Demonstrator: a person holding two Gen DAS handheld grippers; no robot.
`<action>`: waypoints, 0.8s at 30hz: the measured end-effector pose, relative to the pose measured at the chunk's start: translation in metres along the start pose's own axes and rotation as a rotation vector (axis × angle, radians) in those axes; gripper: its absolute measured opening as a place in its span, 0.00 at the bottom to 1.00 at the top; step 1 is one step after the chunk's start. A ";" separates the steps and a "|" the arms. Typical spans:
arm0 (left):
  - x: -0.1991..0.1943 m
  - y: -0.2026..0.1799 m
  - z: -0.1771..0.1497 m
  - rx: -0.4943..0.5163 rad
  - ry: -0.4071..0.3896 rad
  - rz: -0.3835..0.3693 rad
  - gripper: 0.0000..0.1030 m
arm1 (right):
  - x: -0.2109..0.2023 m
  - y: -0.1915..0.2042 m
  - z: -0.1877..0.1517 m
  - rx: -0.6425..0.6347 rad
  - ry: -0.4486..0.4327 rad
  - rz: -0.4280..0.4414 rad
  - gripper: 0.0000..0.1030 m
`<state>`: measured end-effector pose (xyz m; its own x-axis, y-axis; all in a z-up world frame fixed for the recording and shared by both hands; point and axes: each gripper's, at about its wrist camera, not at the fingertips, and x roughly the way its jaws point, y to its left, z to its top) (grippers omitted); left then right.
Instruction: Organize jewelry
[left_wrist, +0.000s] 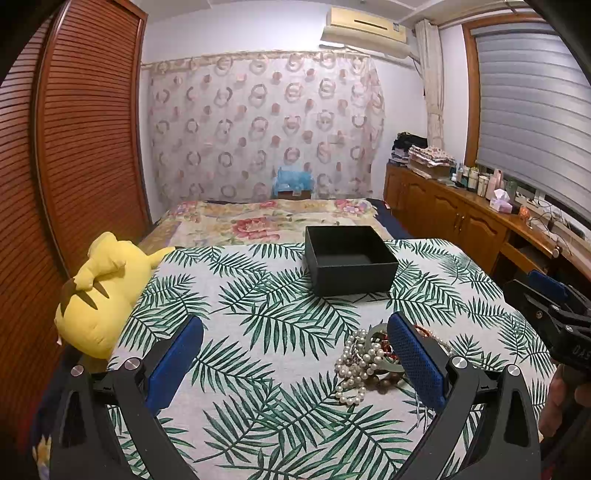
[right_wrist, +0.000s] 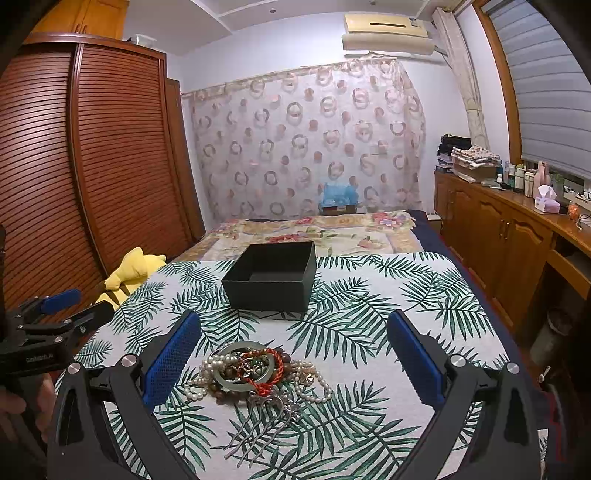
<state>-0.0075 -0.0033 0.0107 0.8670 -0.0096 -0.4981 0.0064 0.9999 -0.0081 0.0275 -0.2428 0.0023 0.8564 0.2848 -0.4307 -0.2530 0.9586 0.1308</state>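
Observation:
A tangled pile of jewelry (right_wrist: 251, 373) lies on the palm-leaf cloth: pearl strands, a pale jade bangle, brown beads, red cord and a silver hair comb. An open, empty black box (right_wrist: 273, 275) stands just beyond it. My right gripper (right_wrist: 293, 325) is open, hovering with the pile between and just below its blue pads. My left gripper (left_wrist: 295, 328) is open to the left of the pile (left_wrist: 364, 363), whose right part hides behind its right finger. The box (left_wrist: 349, 258) sits ahead of it.
A yellow plush toy (left_wrist: 98, 295) lies at the cloth's left edge beside a louvered wooden wardrobe (left_wrist: 77, 147). A floral bedspread (left_wrist: 258, 221) stretches behind the box. Wooden cabinets (right_wrist: 509, 236) with bottles and a tissue box line the right wall.

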 end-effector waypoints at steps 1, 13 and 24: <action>0.000 0.000 0.000 -0.001 0.002 0.000 0.94 | -0.002 0.004 0.001 -0.002 0.002 0.000 0.98; 0.036 0.008 -0.021 0.005 0.091 -0.085 0.94 | 0.008 -0.006 -0.008 -0.067 0.021 0.025 0.90; 0.068 -0.015 -0.043 0.088 0.215 -0.231 0.87 | 0.043 0.000 -0.030 -0.149 0.154 0.072 0.76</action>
<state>0.0302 -0.0192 -0.0605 0.7126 -0.2275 -0.6637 0.2422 0.9676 -0.0716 0.0511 -0.2306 -0.0435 0.7581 0.3383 -0.5575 -0.3843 0.9225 0.0372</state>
